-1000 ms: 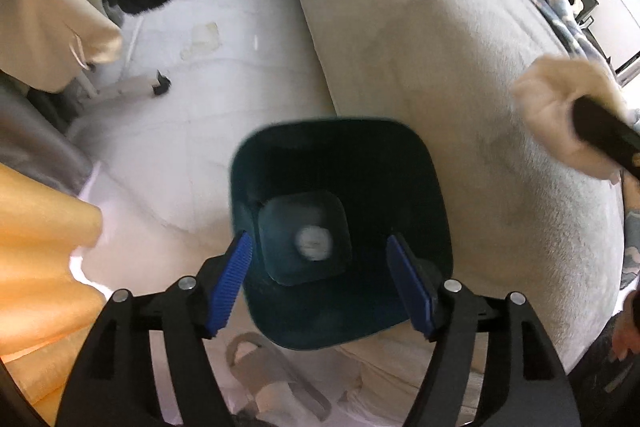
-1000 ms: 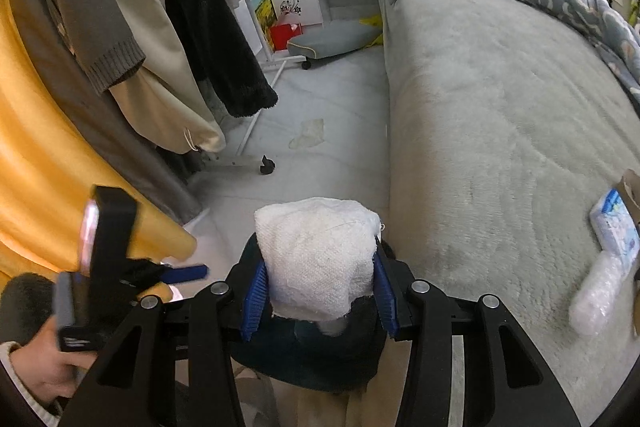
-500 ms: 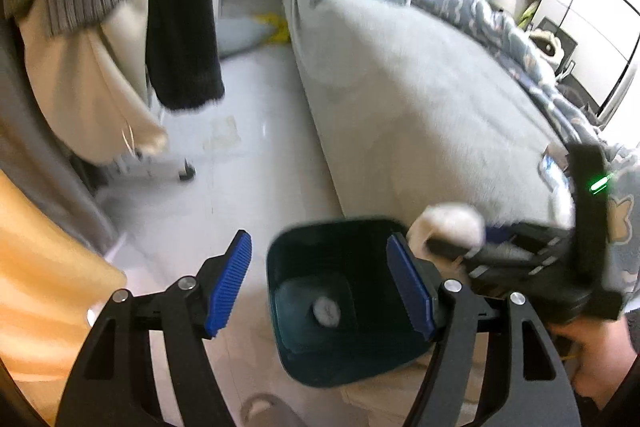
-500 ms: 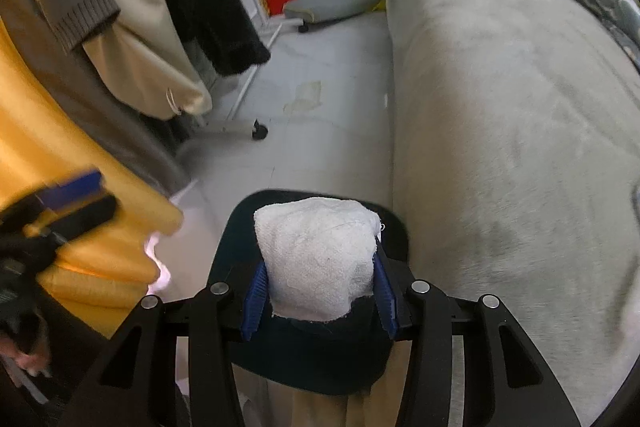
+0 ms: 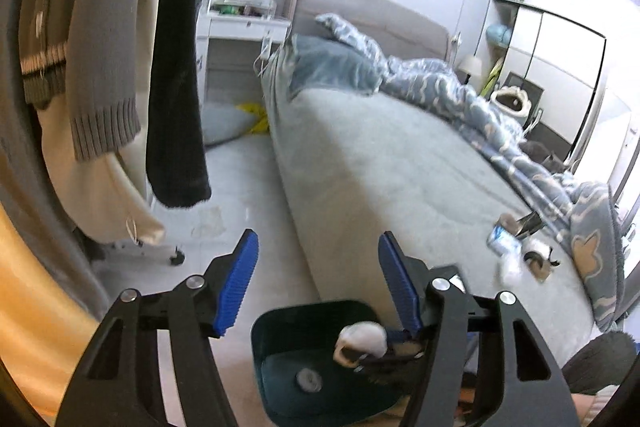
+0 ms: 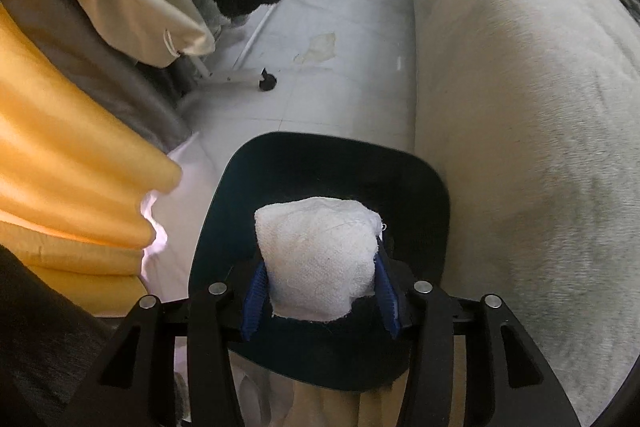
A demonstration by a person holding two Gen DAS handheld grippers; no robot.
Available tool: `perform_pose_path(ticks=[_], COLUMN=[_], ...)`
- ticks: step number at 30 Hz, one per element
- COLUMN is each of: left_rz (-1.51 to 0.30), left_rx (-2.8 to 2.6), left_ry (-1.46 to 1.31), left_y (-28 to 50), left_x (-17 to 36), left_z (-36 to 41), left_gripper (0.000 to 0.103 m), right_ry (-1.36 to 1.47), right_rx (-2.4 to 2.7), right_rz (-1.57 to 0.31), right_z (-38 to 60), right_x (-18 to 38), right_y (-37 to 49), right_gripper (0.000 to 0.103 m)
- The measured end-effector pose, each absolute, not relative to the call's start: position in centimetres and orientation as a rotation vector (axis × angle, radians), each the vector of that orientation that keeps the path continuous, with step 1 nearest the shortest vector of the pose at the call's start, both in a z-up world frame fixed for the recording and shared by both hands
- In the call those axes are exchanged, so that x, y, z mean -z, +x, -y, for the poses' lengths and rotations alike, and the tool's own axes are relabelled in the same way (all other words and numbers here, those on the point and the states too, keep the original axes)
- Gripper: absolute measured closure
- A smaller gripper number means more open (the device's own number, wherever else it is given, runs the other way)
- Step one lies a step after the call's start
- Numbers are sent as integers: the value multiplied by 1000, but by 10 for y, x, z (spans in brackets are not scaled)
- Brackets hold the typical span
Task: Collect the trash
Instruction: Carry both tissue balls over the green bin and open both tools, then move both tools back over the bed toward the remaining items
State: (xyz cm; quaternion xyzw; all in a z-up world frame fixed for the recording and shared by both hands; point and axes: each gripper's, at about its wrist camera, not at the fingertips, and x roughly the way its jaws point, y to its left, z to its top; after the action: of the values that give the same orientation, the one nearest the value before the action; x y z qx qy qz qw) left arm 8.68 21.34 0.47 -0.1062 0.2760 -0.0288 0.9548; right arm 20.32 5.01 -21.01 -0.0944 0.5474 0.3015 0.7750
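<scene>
The grey bed (image 5: 400, 163) carries a rumpled blue duvet (image 5: 460, 95) and scattered litter (image 5: 516, 247); the pale floor (image 6: 320, 79) bears the dark bin (image 6: 424, 183).

Both my fisheye views bend hard at the rim, dark corners curving the room. Soft daylight fills the left view, blowing the wardrobe (image 5: 560, 67) white, and the bed (image 5: 400, 155) smears with motion blur. The right view is sharper; light glares beside the orange curtain (image 6: 68, 147), and the bin (image 6: 320, 179) interior stays shadowed.
</scene>
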Motion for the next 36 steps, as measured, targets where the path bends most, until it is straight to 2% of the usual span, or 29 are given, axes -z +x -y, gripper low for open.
perform_pose_path(ticks=[5, 10, 15, 27, 30, 36], left_rz=[-503, -469, -442, -389, -380, -386], left_rx=[66, 80, 92, 160, 187, 215], left_ry=[-184, -182, -203, -174, -175, -152], left_y=[80, 77, 75, 76, 78, 86], left_x=[-17, -26, -36, -58, -61, -62], left_z=[-206, -202, -202, -161, -147, -122], left_gripper=[39, 39, 39, 36, 31, 29], right_ry=[-234, -229, -208, -161, -154, -160], right_rx=[-678, -695, -730, -718, -693, -661], right_rz=[-1211, -1240, -1191, -1017, -977, -897], right_z=[-56, -56, -55, -17, 1, 35], right_x=[221, 229, 212, 145, 130, 106], right_y=[198, 197, 193, 187, 188, 184], right_gripper=[49, 33, 24, 24, 24, 24])
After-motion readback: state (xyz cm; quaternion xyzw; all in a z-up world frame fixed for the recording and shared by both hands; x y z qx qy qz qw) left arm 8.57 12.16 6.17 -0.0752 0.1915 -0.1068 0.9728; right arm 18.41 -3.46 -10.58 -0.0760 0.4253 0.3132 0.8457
